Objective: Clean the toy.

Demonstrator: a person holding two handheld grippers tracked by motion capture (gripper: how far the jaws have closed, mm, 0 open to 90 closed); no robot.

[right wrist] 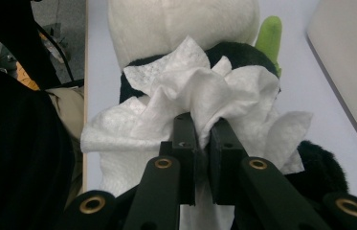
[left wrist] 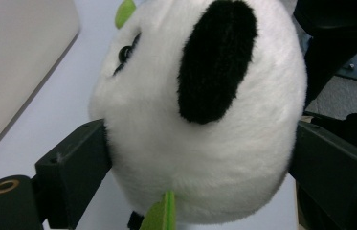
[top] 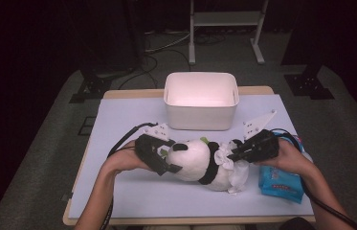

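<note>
A black and white panda plush [top: 196, 162] lies on its side on the pale blue mat [top: 128, 115]. My left gripper [top: 169, 158] is shut on its head, one jaw pressed against each side of the white fur [left wrist: 200, 143]. A crumpled white tissue [top: 228, 165] rests on the panda's body. My right gripper [top: 236, 155] comes in from the right and is shut on that tissue [right wrist: 200, 91], its jaws almost together, holding it against the black band of the plush [right wrist: 236, 52]. A small green piece [right wrist: 269, 33] sticks out near the panda.
A white open bin [top: 200, 117] stands behind the panda at the middle back of the mat. A blue pack of wipes [top: 281, 184] lies under my right hand near the right edge. Bare mat lies at the left and along the front.
</note>
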